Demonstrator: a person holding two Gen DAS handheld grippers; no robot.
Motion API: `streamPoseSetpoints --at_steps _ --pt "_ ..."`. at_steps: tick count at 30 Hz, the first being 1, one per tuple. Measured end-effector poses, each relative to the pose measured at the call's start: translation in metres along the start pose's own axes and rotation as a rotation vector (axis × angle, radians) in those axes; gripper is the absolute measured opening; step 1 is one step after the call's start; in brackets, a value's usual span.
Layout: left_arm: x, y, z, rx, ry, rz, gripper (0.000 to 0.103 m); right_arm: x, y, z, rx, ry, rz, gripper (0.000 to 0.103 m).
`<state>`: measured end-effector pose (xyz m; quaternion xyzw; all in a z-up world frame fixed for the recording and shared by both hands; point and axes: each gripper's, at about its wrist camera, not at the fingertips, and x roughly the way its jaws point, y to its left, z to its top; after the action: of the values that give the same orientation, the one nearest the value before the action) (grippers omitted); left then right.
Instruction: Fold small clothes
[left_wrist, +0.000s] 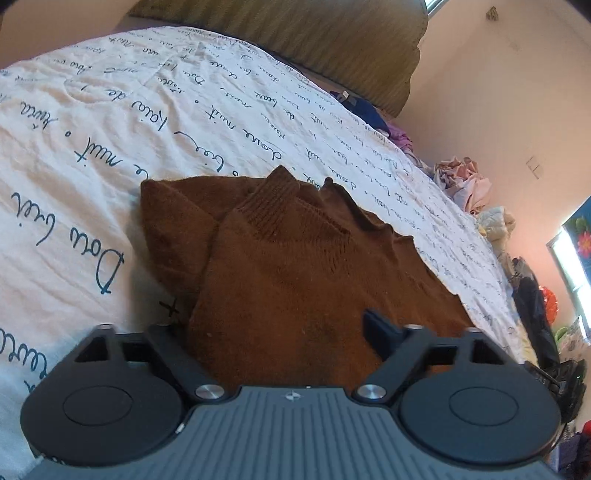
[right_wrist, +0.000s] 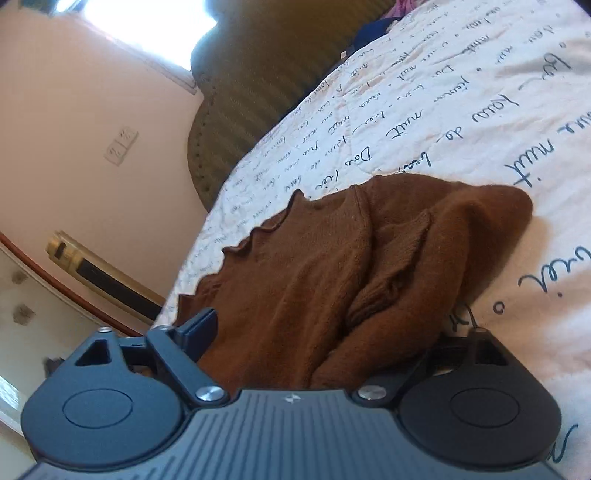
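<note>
A home bedroom: bed (left_wrist: 184, 122) under script-printed quilt, padded headboard (left_wrist: 314, 40), heaped laundry (left_wrist: 465, 181) by pink walls (left_wrist: 498, 74)

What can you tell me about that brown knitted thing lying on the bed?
The brown sweater is a small garment of fuzzy rust-brown knit. It has a ribbed neckband, a wavy ruffled edge seen from the right wrist camera, and a sleeve folded across its body. It lies partly folded and rumpled on the white bedspread printed with dark handwriting. Both sets of tongs, left and right, stand open astride its near edge, the cloth bunched between their fingers.
</note>
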<state>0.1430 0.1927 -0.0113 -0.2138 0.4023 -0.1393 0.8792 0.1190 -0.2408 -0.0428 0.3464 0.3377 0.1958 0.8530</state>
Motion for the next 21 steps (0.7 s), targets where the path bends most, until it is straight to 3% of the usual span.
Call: streamPoseSetpoints --at_steps 1,2,7,13,15,17,18,19,20,21 --pt "0.001 -0.003 -0.001 0.02 0.013 0.021 0.027 0.004 0.002 -0.001 -0.014 0.026 -0.043 0.02" --pt "0.002 -0.003 -0.003 0.015 0.025 0.018 0.019 0.006 -0.001 -0.001 0.001 0.041 -0.067 0.019" --pt "-0.013 -0.015 -0.002 -0.039 0.01 0.007 0.014 -0.013 -0.003 0.006 0.012 0.007 -0.064 0.014" --pt "-0.031 -0.064 -0.011 -0.022 0.014 -0.082 0.014 -0.061 0.028 0.027 -0.149 0.02 -0.151 0.014" --pt "-0.027 -0.077 -0.023 0.011 0.031 -0.069 0.015 -0.075 0.029 0.033 -0.188 0.041 -0.192 0.015" --pt "-0.017 -0.084 -0.036 0.062 0.078 -0.011 0.018 -0.079 0.022 0.035 -0.216 0.089 -0.263 0.022" --pt "-0.015 -0.084 -0.043 0.073 0.096 0.02 0.021 -0.078 0.015 0.034 -0.212 0.115 -0.299 0.031" --pt "-0.014 -0.081 -0.048 0.072 0.105 0.038 0.027 -0.079 0.007 0.03 -0.191 0.133 -0.314 0.037" --pt "-0.017 -0.075 -0.054 0.065 0.112 0.026 0.043 -0.083 0.0 0.025 -0.164 0.142 -0.306 0.039" --pt "-0.021 -0.066 -0.058 0.047 0.116 -0.005 0.053 -0.089 -0.007 0.019 -0.136 0.142 -0.271 0.049"
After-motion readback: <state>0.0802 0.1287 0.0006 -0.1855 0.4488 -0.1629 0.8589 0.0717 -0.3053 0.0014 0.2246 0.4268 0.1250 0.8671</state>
